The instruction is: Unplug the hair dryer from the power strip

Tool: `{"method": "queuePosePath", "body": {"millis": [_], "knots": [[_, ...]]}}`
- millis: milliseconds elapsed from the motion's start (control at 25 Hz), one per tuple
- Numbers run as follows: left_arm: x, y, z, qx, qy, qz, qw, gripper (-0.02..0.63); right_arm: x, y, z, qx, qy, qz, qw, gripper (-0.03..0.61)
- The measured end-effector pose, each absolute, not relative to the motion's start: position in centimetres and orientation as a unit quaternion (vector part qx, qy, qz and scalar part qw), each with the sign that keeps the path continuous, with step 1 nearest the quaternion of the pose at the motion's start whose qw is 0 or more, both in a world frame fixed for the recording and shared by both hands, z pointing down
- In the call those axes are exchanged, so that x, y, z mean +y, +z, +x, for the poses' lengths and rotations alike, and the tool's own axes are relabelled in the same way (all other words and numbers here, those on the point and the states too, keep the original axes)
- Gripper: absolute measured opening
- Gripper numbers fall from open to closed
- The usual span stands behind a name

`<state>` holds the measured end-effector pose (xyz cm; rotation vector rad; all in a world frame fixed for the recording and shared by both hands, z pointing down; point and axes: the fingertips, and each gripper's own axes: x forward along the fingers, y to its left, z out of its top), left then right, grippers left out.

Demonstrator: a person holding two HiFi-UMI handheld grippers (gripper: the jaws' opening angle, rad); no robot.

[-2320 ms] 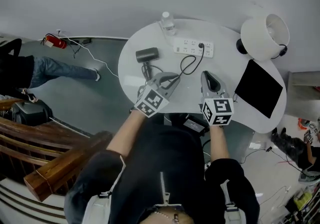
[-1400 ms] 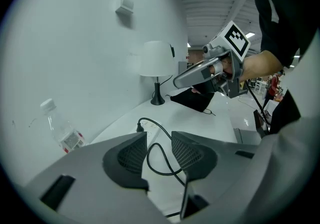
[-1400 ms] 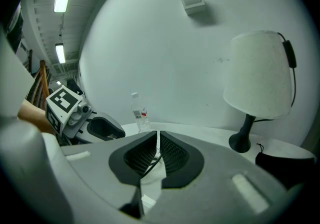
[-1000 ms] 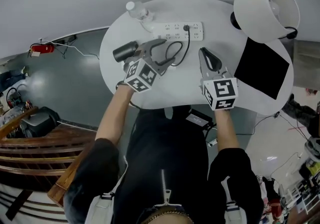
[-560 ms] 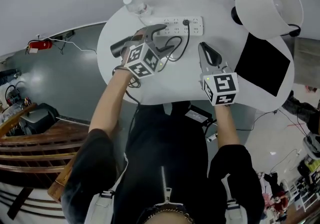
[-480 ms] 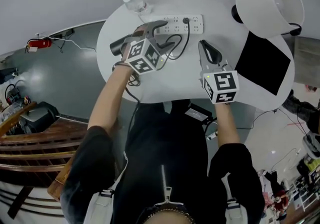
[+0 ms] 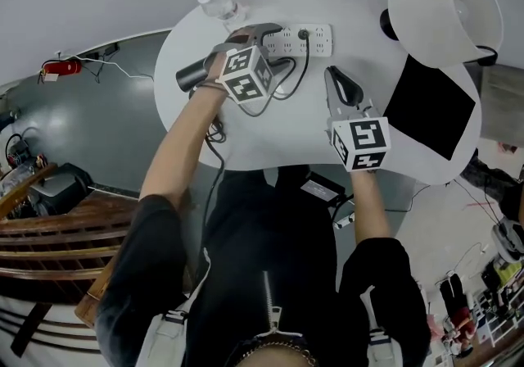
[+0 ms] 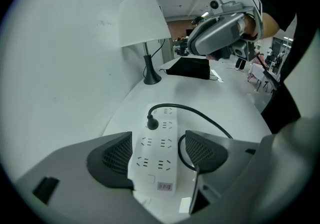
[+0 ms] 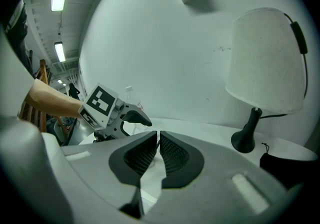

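Left gripper view showed my left tool (image 8: 160, 154) wide open over the power strip (image 8: 156, 164), the plug (image 8: 152, 123) sitting in it. My right tool (image 9: 158, 155) was shut and empty above the worktop (image 7: 278, 132). The hair dryer (image 7: 191, 76) lay near the strip.

In the head view the left gripper (image 7: 274, 46) and its hand cover most of the hair dryer (image 7: 193, 74) and the left end of the power strip (image 7: 316, 40), while in the left gripper view the strip's label (image 8: 164, 186) is too small to read and the cord (image 8: 200, 114) disappears behind a jaw.
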<state>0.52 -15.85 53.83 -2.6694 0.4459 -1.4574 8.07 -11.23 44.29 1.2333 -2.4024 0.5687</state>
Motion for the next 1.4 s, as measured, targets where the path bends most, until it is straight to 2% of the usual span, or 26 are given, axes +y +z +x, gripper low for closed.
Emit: {"method": "queuePosePath", "body": {"millis": [720, 1000, 1320, 1400], "knots": [[-18.0, 59.4, 1.3, 0.094, -0.543, -0.834, -0.001, 0.383, -12.1, 46.6, 8.7, -0.851, 0.22, 0.435, 0.196, 0.009], [-17.7, 60.1, 1.5, 0.075, -0.552, -0.83, -0.018, 0.384, -13.0, 47.4, 8.8, -0.853, 0.216, 0.432, 0.197, 0.009], [-17.8, 60.3, 1.4, 0.063, -0.561, -0.825, -0.04, 0.387, -14.9, 49.6, 8.2, -0.87, 0.163, 0.406, 0.226, 0.009], [-17.9, 60.5, 1.4, 0.057, -0.564, -0.823, -0.05, 0.388, -15.2, 50.6, 7.7, -0.879, 0.138, 0.387, 0.244, 0.029]]}}
